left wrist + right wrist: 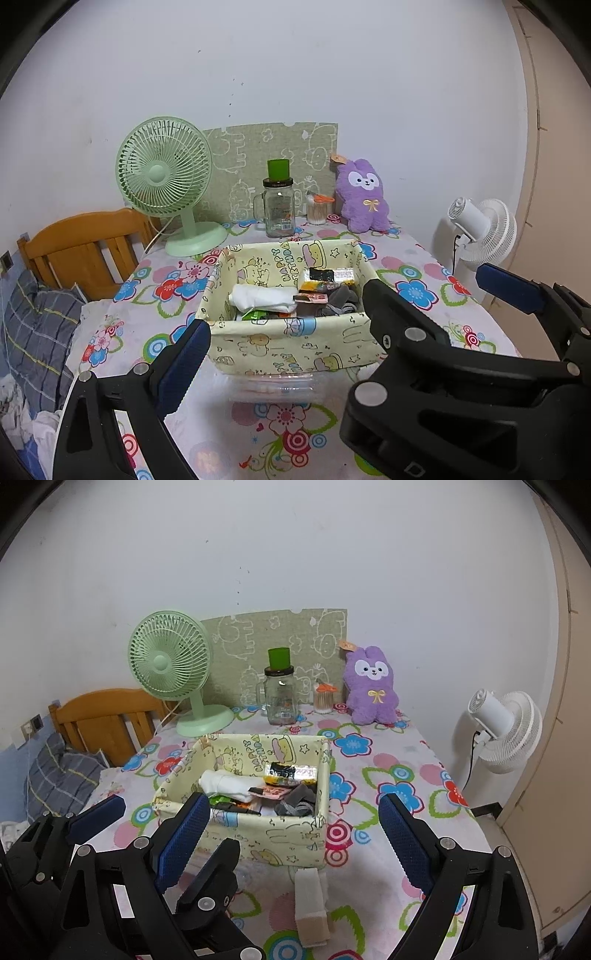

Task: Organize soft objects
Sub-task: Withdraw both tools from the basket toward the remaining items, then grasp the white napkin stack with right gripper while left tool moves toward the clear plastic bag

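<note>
My two grippers hover, jaws wide apart, before the fabric basket [280, 834].
White socks [225, 784] lie inside; both hold nothing.

Left tool [284, 325]: matte black plastic frame, silver round screw heads, blue textured pads [184, 363] on fingers. Right tool [295, 834]: same build, blue dimpled pads [404, 843].

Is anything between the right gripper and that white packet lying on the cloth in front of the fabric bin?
Nothing visible. The right gripper is open, and the white packet lies on the tablecloth below its fingers, just in front of the fabric bin. The left gripper sits off to the left.
</note>
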{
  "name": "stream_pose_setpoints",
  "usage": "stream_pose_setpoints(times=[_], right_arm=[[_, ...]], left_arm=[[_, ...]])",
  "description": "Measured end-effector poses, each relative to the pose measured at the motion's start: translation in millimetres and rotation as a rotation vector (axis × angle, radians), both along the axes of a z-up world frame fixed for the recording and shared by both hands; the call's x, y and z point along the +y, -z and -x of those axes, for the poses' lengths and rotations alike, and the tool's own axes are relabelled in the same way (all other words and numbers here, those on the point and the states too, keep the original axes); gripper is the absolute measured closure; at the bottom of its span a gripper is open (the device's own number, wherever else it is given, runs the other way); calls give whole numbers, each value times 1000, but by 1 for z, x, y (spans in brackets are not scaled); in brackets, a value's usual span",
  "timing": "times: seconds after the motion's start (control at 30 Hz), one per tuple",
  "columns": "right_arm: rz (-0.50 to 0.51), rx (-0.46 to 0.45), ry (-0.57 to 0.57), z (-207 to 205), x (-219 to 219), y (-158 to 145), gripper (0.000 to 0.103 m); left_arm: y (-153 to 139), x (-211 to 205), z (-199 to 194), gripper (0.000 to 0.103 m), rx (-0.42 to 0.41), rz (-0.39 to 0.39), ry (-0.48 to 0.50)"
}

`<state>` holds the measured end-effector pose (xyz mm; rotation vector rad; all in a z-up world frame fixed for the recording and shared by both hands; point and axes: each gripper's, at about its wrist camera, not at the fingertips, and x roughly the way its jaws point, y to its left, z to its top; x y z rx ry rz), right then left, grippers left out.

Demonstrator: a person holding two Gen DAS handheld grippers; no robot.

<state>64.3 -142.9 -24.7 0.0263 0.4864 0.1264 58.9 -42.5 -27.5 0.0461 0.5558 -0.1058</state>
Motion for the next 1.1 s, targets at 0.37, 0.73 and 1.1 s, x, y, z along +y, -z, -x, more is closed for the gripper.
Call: stream_pose_setpoints(times=[0.37,0.73,1.1], right_arm=[[9,4,13,16,-5,11,8],[7,24,31,14,-5,32,8],[1,102,36,1,-7,60,9]], left_arm=[[11,-4,14,5,8,0,6],[32,-3,10,5,57,-3,5],[59,-4,-1,5,114,-14,23]])
